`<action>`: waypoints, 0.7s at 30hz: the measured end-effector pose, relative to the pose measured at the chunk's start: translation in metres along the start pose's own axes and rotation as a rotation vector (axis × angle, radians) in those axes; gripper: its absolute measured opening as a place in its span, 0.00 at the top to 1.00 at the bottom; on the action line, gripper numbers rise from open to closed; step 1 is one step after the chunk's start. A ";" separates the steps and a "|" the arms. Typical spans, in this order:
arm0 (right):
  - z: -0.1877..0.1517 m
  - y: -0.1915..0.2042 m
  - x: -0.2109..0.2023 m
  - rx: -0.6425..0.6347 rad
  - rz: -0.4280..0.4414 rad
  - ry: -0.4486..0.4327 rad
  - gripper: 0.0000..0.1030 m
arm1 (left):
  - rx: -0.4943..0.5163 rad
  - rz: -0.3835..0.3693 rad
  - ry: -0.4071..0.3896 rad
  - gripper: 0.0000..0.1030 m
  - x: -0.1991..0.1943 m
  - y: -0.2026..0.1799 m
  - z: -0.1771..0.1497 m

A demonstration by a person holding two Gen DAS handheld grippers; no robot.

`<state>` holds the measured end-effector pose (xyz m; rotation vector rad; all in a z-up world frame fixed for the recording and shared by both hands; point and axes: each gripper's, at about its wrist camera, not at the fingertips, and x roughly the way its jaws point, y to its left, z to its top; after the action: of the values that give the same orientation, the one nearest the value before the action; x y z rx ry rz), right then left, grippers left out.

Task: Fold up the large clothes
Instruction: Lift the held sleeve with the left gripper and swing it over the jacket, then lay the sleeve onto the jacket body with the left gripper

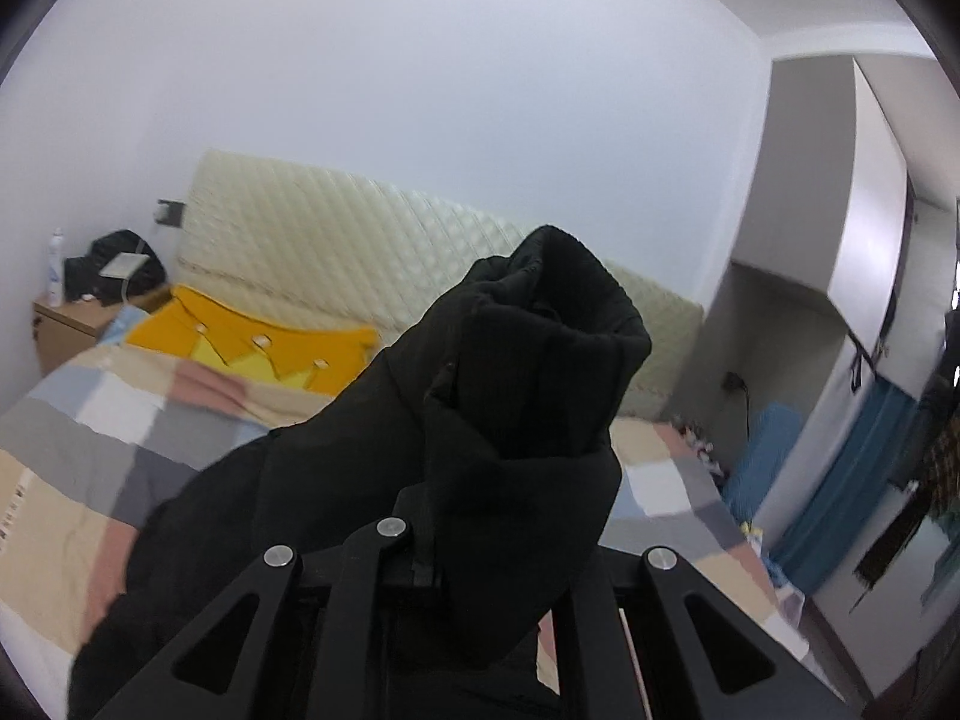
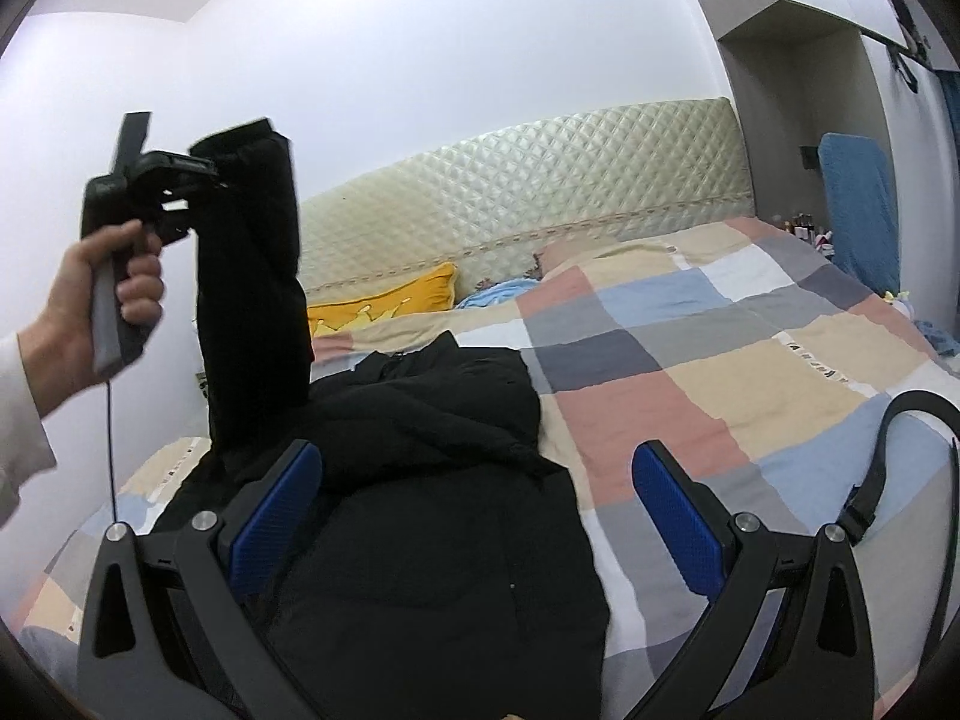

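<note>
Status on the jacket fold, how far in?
Early. Done: the black jacket lies spread on the patchwork bedspread. In hand: the left gripper is shut on the sleeve, lifted clear of the bed; the right gripper is open over the body. Left: every fold.

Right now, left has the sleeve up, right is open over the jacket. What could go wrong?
1. The left gripper pinches only the cuff of the sleeve; it might slip out.
2. The right gripper is open above the black jacket, whose body is unpinned and may drag across the quilt.
</note>
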<state>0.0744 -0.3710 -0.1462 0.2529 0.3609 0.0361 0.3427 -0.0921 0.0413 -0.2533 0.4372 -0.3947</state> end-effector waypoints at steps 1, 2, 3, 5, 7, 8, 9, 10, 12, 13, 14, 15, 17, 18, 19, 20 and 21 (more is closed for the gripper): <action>0.000 0.000 0.002 -0.004 -0.004 0.003 0.00 | 0.008 -0.008 0.017 0.91 0.010 -0.006 -0.009; 0.000 -0.001 0.003 -0.007 -0.004 0.005 0.00 | 0.011 -0.014 0.029 0.91 0.012 -0.009 -0.016; 0.000 -0.002 0.002 -0.007 -0.003 0.007 0.00 | 0.015 -0.020 0.041 0.91 0.019 -0.014 -0.026; 0.000 -0.003 0.006 0.000 0.008 0.014 0.00 | 0.023 -0.032 0.074 0.91 0.037 -0.020 -0.044; 0.004 -0.009 0.008 0.028 0.010 0.012 0.00 | 0.016 -0.047 0.112 0.91 0.055 -0.029 -0.063; 0.005 -0.011 0.009 0.042 0.010 0.009 0.00 | 0.023 -0.048 0.132 0.91 0.068 -0.033 -0.073; 0.005 -0.014 0.011 0.049 0.009 0.011 0.00 | 0.033 -0.048 0.147 0.91 0.082 -0.039 -0.081; 0.006 -0.016 0.012 0.057 0.009 0.014 0.00 | 0.044 -0.049 0.164 0.91 0.092 -0.043 -0.090; 0.005 -0.021 0.014 0.059 0.006 0.017 0.00 | 0.057 -0.057 0.195 0.91 0.113 -0.047 -0.106; 0.004 -0.023 0.015 0.064 -0.002 0.021 0.00 | 0.067 -0.061 0.210 0.91 0.123 -0.048 -0.113; 0.003 -0.026 0.017 0.070 -0.007 0.027 0.00 | 0.077 -0.062 0.221 0.91 0.131 -0.050 -0.122; 0.002 -0.027 0.019 0.072 -0.021 0.034 0.00 | 0.086 -0.061 0.234 0.91 0.138 -0.054 -0.132; 0.002 -0.027 0.024 0.068 -0.033 0.046 0.00 | 0.085 -0.056 0.282 0.91 0.158 -0.052 -0.153; 0.001 -0.027 0.025 0.069 -0.029 0.050 0.00 | 0.075 -0.054 0.304 0.91 0.166 -0.050 -0.162; 0.000 -0.026 0.026 0.070 -0.025 0.052 0.00 | 0.067 -0.052 0.322 0.91 0.172 -0.047 -0.169; 0.000 -0.026 0.027 0.070 -0.024 0.052 0.00 | 0.057 -0.048 0.345 0.91 0.180 -0.044 -0.177; 0.000 -0.026 0.027 0.069 -0.023 0.052 0.00 | 0.058 -0.043 0.365 0.91 0.187 -0.043 -0.186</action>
<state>0.0997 -0.3942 -0.1627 0.3167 0.4173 0.0077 0.3994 -0.2377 -0.1754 -0.1340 0.7784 -0.4974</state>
